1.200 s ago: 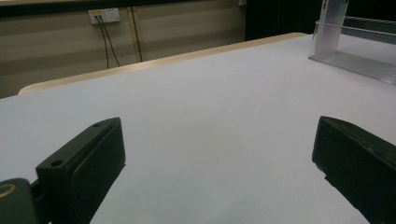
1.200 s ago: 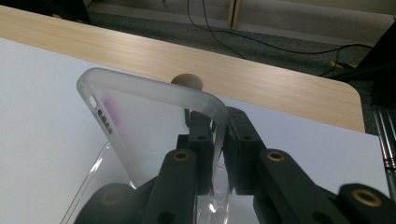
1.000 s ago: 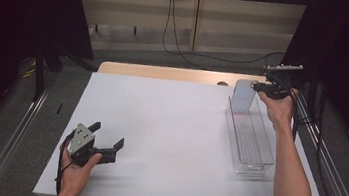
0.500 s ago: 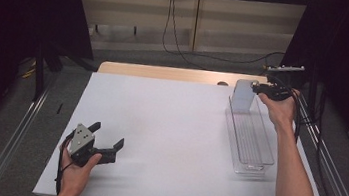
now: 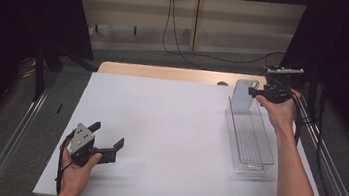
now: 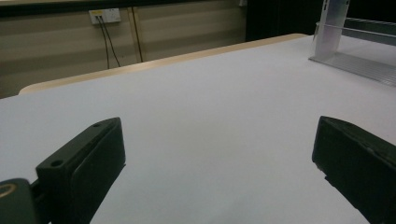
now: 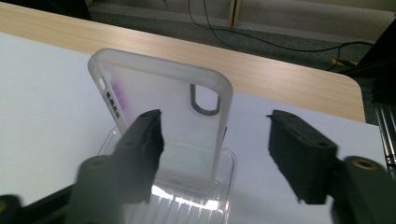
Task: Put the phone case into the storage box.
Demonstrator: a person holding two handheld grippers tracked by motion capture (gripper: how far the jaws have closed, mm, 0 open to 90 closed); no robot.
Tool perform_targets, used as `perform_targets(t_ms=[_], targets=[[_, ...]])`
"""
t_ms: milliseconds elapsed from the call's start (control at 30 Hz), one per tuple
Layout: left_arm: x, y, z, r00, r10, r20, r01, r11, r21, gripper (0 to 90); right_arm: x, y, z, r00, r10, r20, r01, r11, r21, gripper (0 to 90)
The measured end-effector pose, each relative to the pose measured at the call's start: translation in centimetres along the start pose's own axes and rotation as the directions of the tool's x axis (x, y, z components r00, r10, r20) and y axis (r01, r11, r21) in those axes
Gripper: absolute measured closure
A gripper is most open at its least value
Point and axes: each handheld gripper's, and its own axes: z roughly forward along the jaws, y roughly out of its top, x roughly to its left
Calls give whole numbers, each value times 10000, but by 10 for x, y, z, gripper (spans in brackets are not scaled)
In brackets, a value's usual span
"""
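A frosted clear phone case [image 5: 243, 94] [image 7: 159, 102] stands upright at the far end of a long clear tray [image 5: 231, 130] [image 7: 187, 196] on the right of the white table. My right gripper [image 5: 253, 91] [image 7: 215, 119] is level with the case. Its jaws have just been opening and stand on either side of the case, the pads off it. My left gripper [image 5: 107, 135] [image 6: 219, 140] rests on the table near the front left, open, with nothing between its jaws. From there the case [image 6: 329, 28] and tray [image 6: 359, 65] show far off.
The white table top [image 5: 169, 127] lies over a wooden table whose far edge [image 5: 165, 72] shows. Metal rails [image 5: 339, 178] run along both sides, with dark curtains beyond. Cables hang on the back wall [image 5: 177, 18].
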Motion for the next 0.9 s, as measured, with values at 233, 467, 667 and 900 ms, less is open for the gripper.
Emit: perform_targets(t_ms=[233, 467, 667, 900], targets=[[1, 0, 1, 10000, -30, 3, 30, 10000, 5, 25, 1, -6, -1, 9999, 97, 42, -96, 9996, -270, 152], [2, 0, 2, 10000, -69, -27, 69, 10000, 2, 25, -2, -13, -3, 9996, 295, 9, -293, 9964, -790, 31], [1, 1, 2, 10000, 72, 64, -72, 10000, 9, 25, 0, -18, -6, 9977, 410, -541, -478, 9901, -1319, 63], [1, 1, -2, 10000, 18, 89, -17, 9999, -99, 25, 5, -24, -8, 9970, 710, -315, -750, 9852, -1542, 23]])
